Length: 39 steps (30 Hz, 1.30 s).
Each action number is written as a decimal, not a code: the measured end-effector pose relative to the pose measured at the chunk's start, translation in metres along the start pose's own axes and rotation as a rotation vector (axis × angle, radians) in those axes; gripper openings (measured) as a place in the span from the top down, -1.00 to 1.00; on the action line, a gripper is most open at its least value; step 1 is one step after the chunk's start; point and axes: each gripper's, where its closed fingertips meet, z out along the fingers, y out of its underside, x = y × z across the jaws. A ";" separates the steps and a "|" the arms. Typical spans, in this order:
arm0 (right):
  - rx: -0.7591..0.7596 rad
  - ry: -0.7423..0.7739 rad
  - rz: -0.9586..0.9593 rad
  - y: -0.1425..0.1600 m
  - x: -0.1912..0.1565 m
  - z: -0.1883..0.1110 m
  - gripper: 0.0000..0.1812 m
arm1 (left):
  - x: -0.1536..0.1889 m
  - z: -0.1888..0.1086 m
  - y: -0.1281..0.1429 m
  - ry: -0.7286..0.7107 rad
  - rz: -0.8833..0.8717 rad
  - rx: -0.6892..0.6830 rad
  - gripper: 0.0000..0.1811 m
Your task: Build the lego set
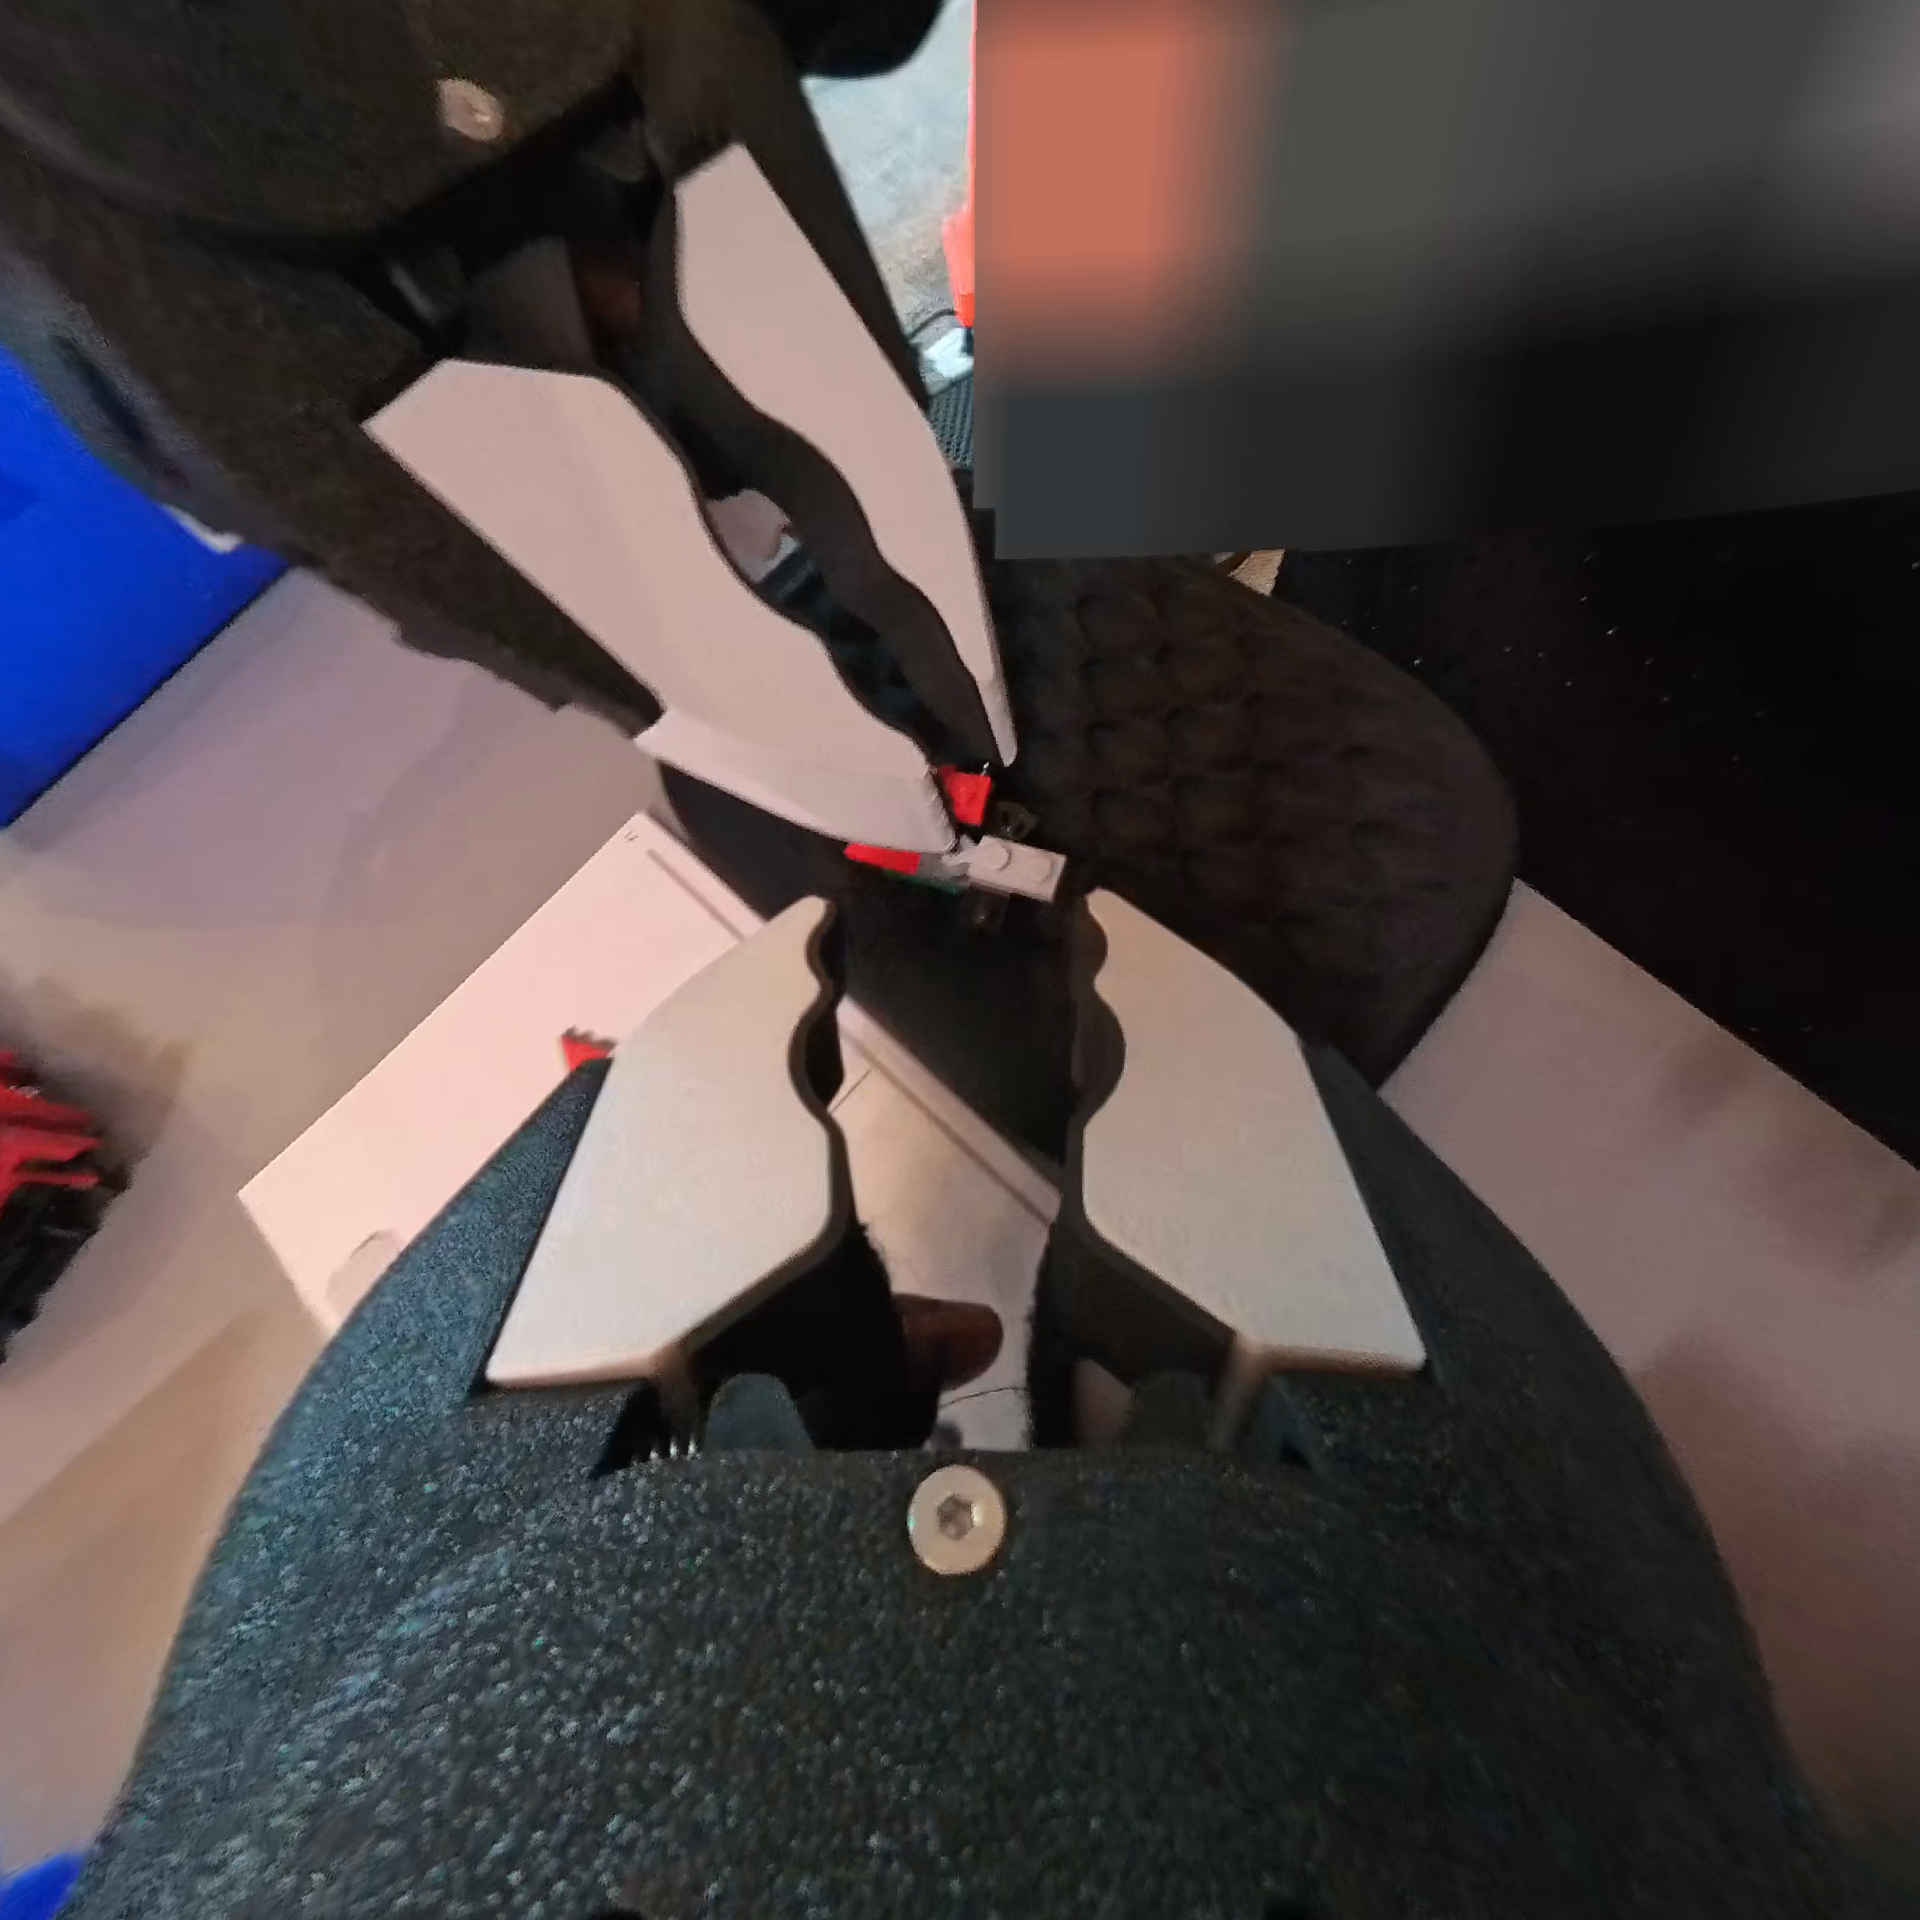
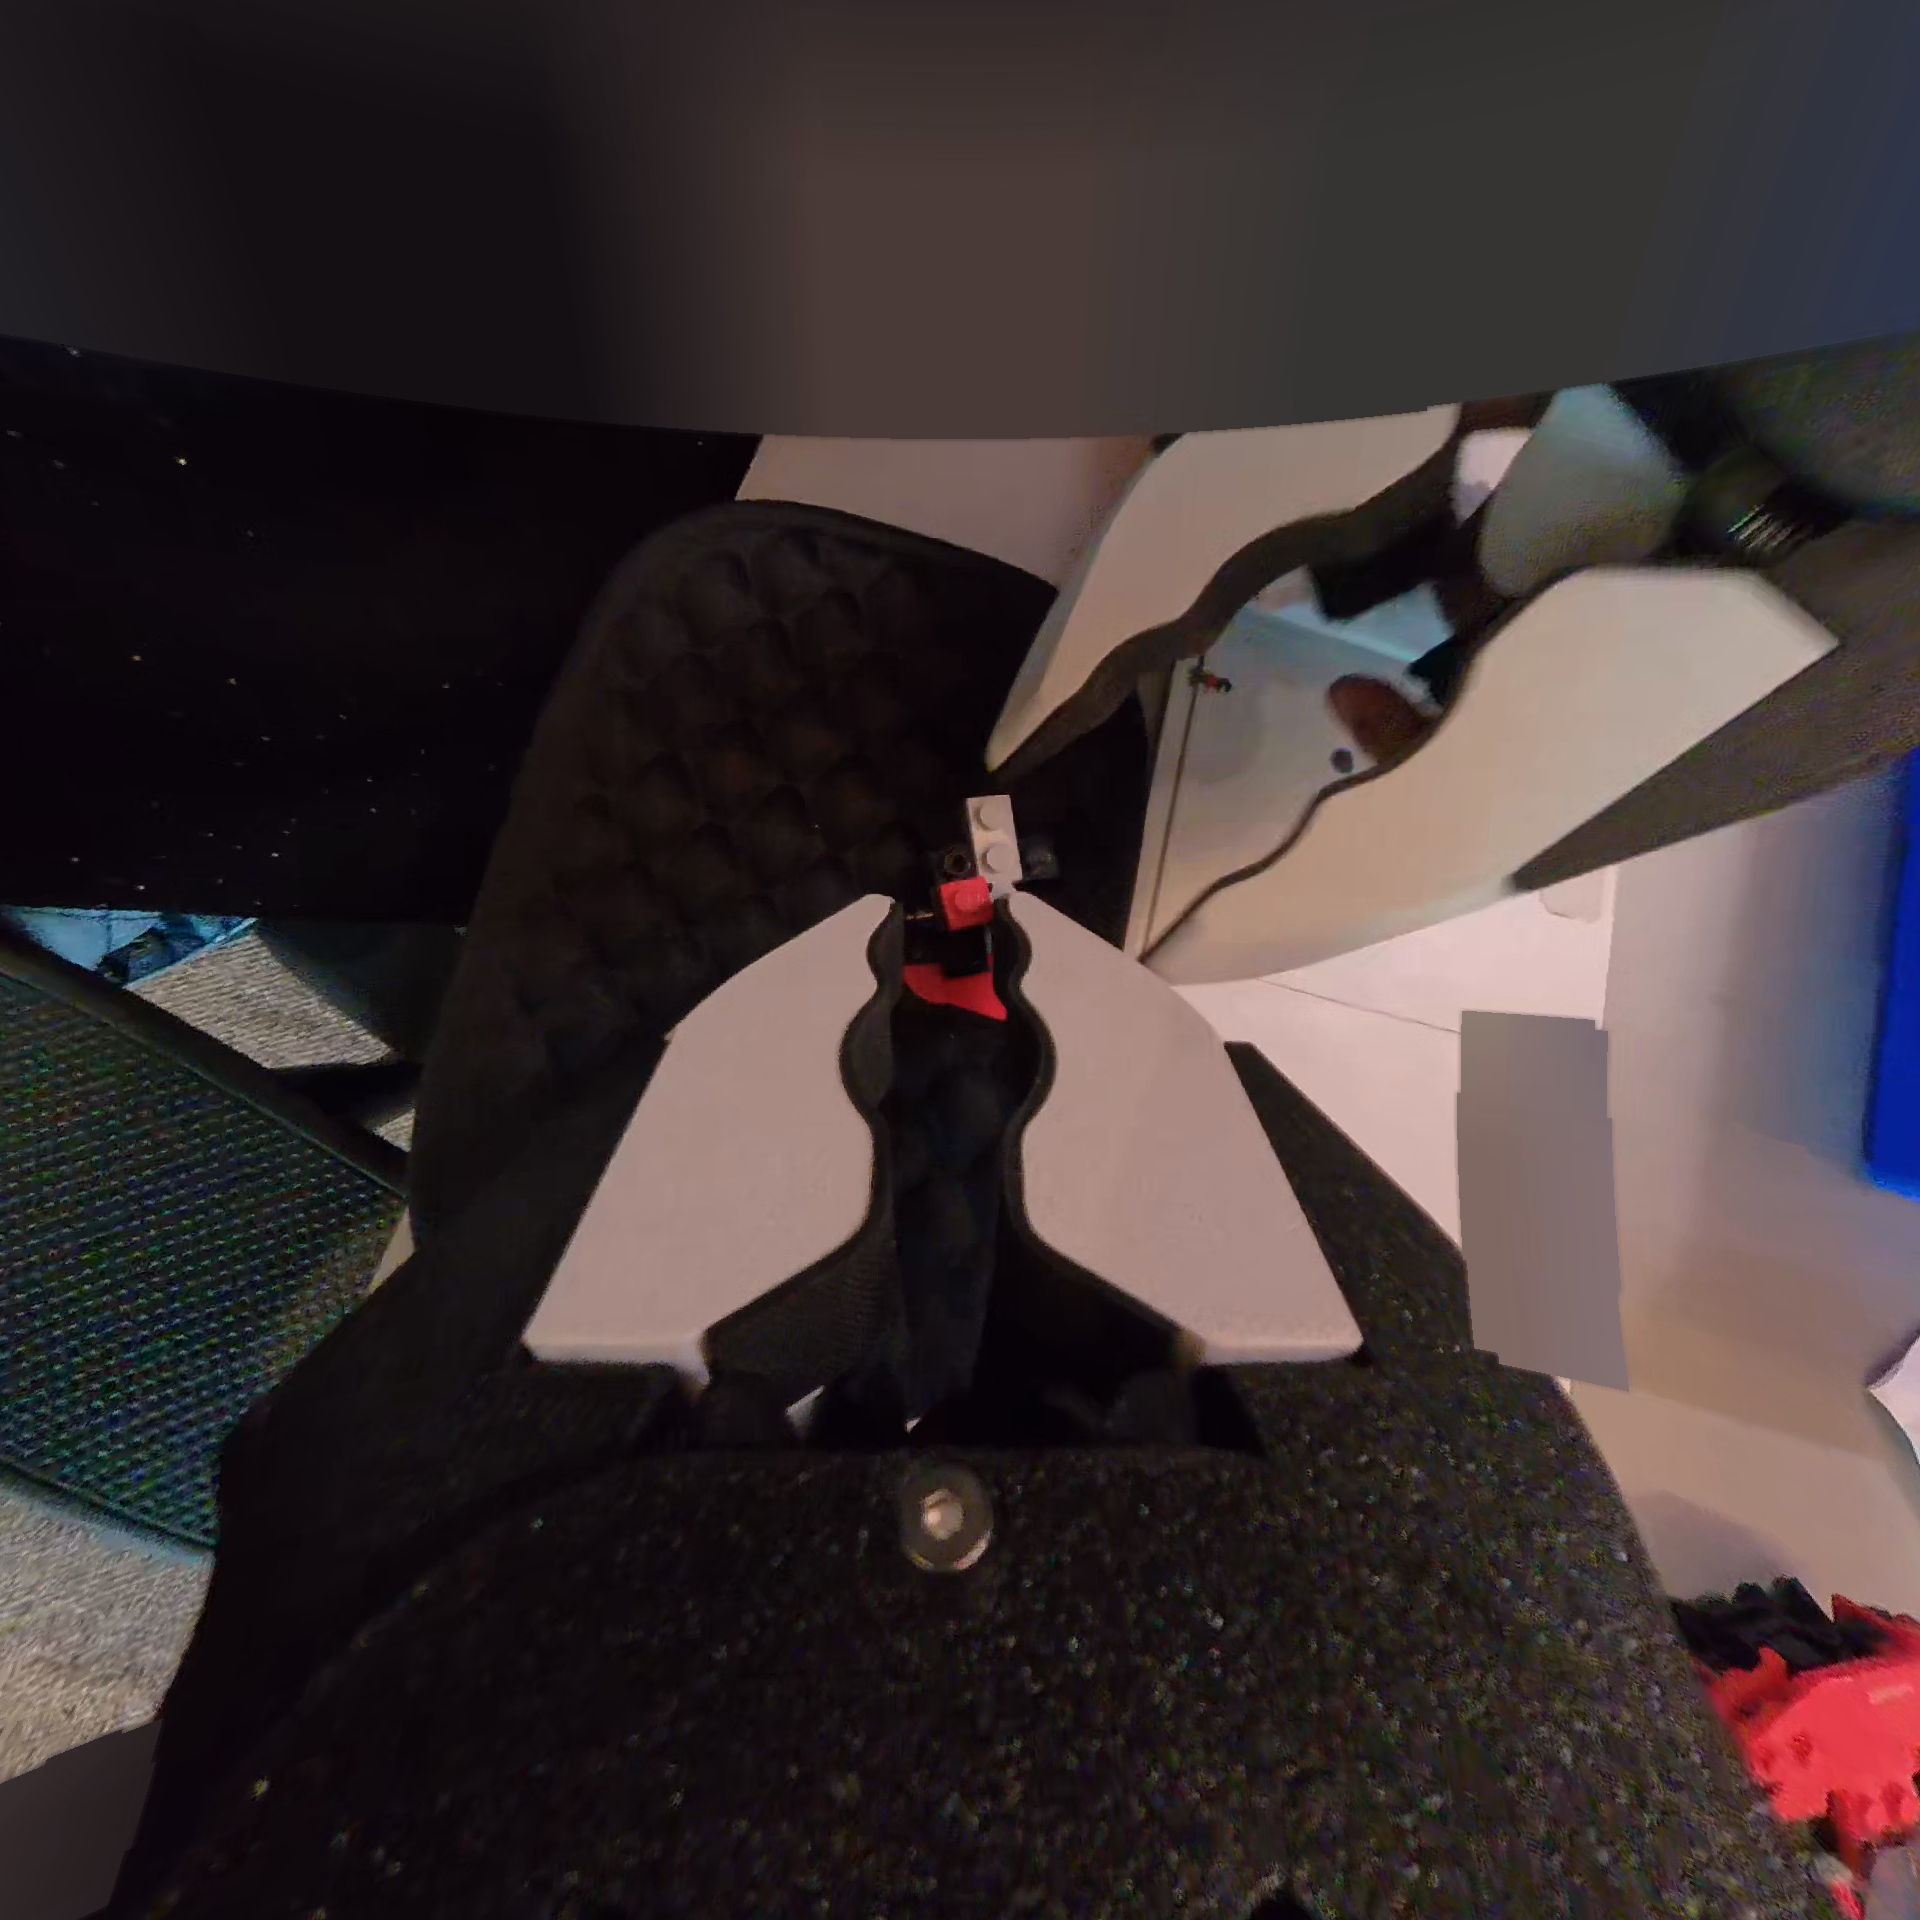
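My right tool point(image 2: 951, 914): nearly closed, pinching red-black lego assembly point(image 2: 961, 914), its grey plate point(image 2: 992, 844) pointing forward past the tips; my left tool point(image 1: 951, 914): wide open, holding nothing

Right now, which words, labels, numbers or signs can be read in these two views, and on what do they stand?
None: no text can be read in either view.
White sheet: no legible writing shows.
Blue bin: too blurred to read anything.
Lego assembly held in the right gripper: no print visible.
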 end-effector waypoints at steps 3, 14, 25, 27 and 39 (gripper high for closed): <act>0.015 0.056 0.004 0.001 0.004 -0.005 0.82 | -0.013 -0.036 -0.003 -0.096 -0.045 0.015 0.51; -0.046 0.147 0.047 0.021 0.072 -0.002 0.82 | -0.021 -0.096 0.058 -0.351 -0.301 -0.044 0.53; -0.123 0.040 0.058 0.032 0.085 0.019 0.72 | -0.015 -0.077 0.081 -0.316 -0.364 -0.066 0.57; -0.114 0.028 0.099 0.031 0.084 0.018 0.62 | -0.014 -0.076 0.087 -0.312 -0.370 -0.092 0.59; -0.037 0.293 0.459 0.000 0.118 0.014 0.89 | -0.021 -0.084 0.082 -0.364 -0.382 -0.029 0.74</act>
